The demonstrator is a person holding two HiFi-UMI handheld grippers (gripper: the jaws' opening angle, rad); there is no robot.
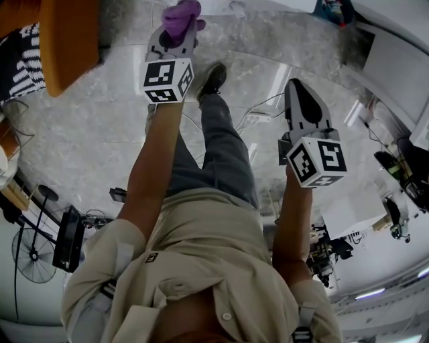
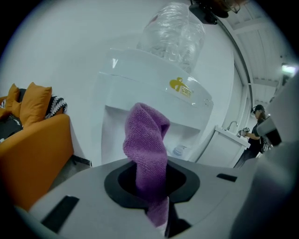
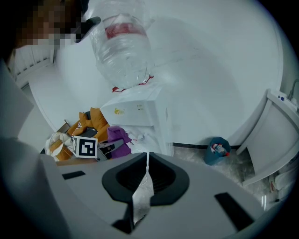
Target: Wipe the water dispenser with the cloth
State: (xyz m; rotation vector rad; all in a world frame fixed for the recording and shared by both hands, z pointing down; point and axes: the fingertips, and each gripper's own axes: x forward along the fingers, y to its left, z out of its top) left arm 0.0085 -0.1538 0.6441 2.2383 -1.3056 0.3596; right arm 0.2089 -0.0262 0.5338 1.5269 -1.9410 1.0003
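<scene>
The white water dispenser (image 2: 154, 100) stands against the wall with a clear bottle (image 2: 174, 30) upside down on top. It fills the left gripper view. My left gripper (image 2: 150, 173) is shut on a purple cloth (image 2: 147, 140), which sticks up in front of the dispenser's tap recess, a little short of it. In the head view the purple cloth (image 1: 181, 16) pokes out of the left gripper (image 1: 177, 35) at the top. My right gripper (image 3: 146, 158) is shut on nothing and hangs back to the right; it sees the dispenser (image 3: 136, 116), the bottle (image 3: 122, 44) and the cloth (image 3: 117, 138) from farther off.
An orange sofa (image 2: 32, 140) with cushions stands left of the dispenser. A small blue bin (image 3: 216, 150) sits by the wall to the right, near a white cabinet (image 3: 273, 140). Cables and a power strip (image 1: 258, 118) lie on the marble floor (image 1: 100, 114) by the person's feet.
</scene>
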